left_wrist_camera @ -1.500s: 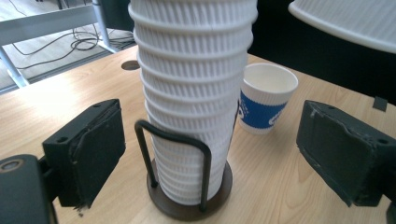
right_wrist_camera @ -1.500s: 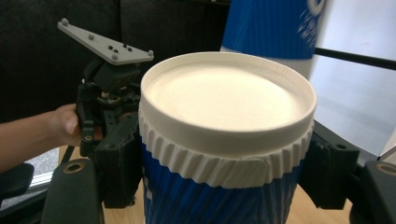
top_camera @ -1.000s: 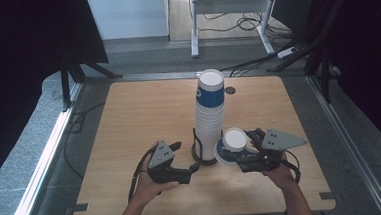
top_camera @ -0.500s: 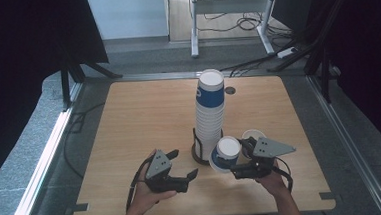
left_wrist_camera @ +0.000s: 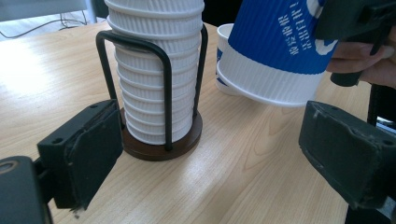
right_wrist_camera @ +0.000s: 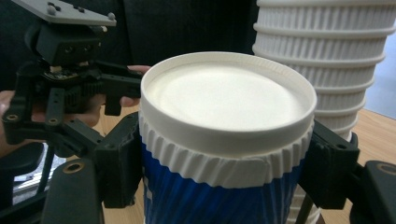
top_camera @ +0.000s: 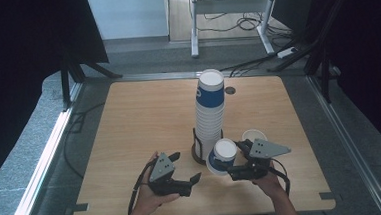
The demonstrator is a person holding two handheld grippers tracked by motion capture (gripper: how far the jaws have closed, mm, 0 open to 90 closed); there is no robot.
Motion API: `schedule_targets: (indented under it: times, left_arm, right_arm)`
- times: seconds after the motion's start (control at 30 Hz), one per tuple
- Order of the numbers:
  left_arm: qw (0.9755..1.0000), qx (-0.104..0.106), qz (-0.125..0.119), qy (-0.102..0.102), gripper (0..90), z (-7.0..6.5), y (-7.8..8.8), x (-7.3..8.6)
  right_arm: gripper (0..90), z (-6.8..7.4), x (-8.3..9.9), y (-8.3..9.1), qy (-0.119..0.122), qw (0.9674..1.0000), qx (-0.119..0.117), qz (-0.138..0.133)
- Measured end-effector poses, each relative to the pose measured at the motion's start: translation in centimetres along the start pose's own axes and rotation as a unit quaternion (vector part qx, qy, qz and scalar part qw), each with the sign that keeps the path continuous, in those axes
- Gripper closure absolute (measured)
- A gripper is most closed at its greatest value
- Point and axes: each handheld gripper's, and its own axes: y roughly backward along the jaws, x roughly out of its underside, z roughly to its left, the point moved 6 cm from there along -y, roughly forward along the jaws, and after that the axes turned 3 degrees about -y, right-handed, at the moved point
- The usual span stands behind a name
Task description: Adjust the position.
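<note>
A tall stack of ribbed white-and-blue paper cups (top_camera: 210, 111) stands upside down in a black wire holder (left_wrist_camera: 161, 140) at the table's middle. My right gripper (top_camera: 233, 160) is shut on one blue-and-white cup (right_wrist_camera: 229, 140), held bottom up and tilted just right of the holder. Its pads (right_wrist_camera: 119, 168) press both sides of the cup's ribbed band. My left gripper (top_camera: 186, 166) sits low in front of the holder. Its jaws have just been opening and stand wide, with nothing between its pads (left_wrist_camera: 88, 149). The held cup (left_wrist_camera: 280, 46) hangs above the left gripper's right jaw.
A further cup (top_camera: 254, 136) stands mouth up on the wooden table (top_camera: 144, 115), behind the right gripper. A small dark hole (top_camera: 230, 90) lies near the far edge. Cables and a metal frame (top_camera: 227, 5) are on the floor beyond the table.
The right gripper has brought its cup down and leftward, closer to the holder. The left gripper's jaws have spread wider.
</note>
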Motion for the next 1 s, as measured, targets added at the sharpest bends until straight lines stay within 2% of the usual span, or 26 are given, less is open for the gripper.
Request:
schedule_targets:
  times: [0.13, 0.27, 0.47, 0.63, 0.8, 1.0]
  left_arm:
    - [1.0000, 0.002, -0.001, -0.003, 6.3, -0.2, 0.1, -0.1]
    - [0.9999, 0.009, -0.002, -0.006, 6.3, -0.7, 0.0, -0.2]
    - [0.9996, 0.012, 0.011, -0.024, 6.2, -1.8, -0.9, 0.0]
    - [0.9992, 0.012, 0.023, -0.029, 6.3, -2.3, -1.7, 0.4]
    - [0.9991, 0.012, 0.023, -0.035, 6.3, -2.7, -2.1, 0.5]
    - [0.9988, 0.011, 0.025, -0.040, 8.3, -2.7, -2.4, 0.7]
  right_arm:
    - [26.1, -0.1, 0.3, -0.2, -0.004, 1.0000, 0.006, 0.002]
    - [26.1, 0.0, 0.4, -0.6, -0.007, 1.0000, 0.000, 0.003]
    - [26.1, 0.6, 0.8, -1.6, -0.009, 0.9999, -0.001, 0.011]
    - [26.1, 1.7, 0.8, -2.5, -0.012, 0.9998, -0.013, 0.007]
    - [26.1, 2.7, 0.8, -3.2, -0.009, 0.9997, -0.023, 0.003]
    - [26.1, 3.6, 0.8, -3.7, -0.024, 0.9982, -0.054, -0.004]
